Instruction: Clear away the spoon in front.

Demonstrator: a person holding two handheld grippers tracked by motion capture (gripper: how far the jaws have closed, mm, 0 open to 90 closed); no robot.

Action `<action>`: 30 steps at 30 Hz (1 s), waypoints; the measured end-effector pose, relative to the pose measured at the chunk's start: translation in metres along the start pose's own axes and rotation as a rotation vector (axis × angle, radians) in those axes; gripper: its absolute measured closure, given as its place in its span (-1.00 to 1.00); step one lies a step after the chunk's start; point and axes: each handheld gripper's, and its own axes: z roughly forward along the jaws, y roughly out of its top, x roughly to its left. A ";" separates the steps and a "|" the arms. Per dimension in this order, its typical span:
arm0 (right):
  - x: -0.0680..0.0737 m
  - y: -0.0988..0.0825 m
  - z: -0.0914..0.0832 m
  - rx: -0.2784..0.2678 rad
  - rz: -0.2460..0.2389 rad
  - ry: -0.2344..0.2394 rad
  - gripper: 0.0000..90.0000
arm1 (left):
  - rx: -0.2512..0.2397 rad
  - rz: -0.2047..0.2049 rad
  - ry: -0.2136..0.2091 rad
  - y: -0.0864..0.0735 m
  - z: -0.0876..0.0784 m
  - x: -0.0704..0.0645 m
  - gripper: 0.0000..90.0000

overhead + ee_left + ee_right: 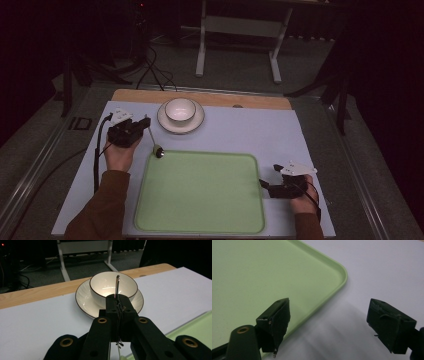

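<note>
Green tray (pixel 200 192): lay flat on the pale table sheet (pixel 260 130), between my two hands.
Left gripper (pixel 141 125): my jaws were pressed together on a metal spoon (pixel 154 141), gripping its handle.
Spoon: in the high view it slanted down from my jaws, its bowl end at the tray's far left corner; in the left gripper view its handle tip (pixel 117 286) rose above my closed jaws.
Bowl (pixel 180 110): white, dark-rimmed, sat on a saucer (pixel 192 125) just beyond my left gripper.
Right gripper (pixel 267 186): jaws stood wide apart, holding nothing, beside the tray's right edge (pixel 329 297).
</note>
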 end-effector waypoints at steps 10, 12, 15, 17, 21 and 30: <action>0.000 0.000 0.000 0.000 0.000 -0.001 -0.59 | -0.005 -0.049 -0.005 -0.001 0.016 0.007 0.96; 0.000 0.000 0.000 0.000 0.000 -0.001 -0.59 | -0.003 -0.059 -0.009 0.000 0.017 0.009 0.97; 0.000 0.000 0.000 -0.001 0.000 -0.001 -0.59 | -0.004 -0.068 -0.020 0.000 0.016 0.009 0.97; -0.001 0.000 0.000 0.000 0.001 -0.002 -0.59 | -0.005 -0.072 -0.036 0.000 0.014 0.009 0.98; 0.000 0.000 0.000 0.001 0.000 0.001 -0.59 | 0.000 -0.063 -0.038 0.002 0.009 0.008 0.99; 0.000 0.000 0.000 0.002 0.000 0.002 -0.59 | 0.018 -0.063 -0.063 0.001 0.000 0.007 0.99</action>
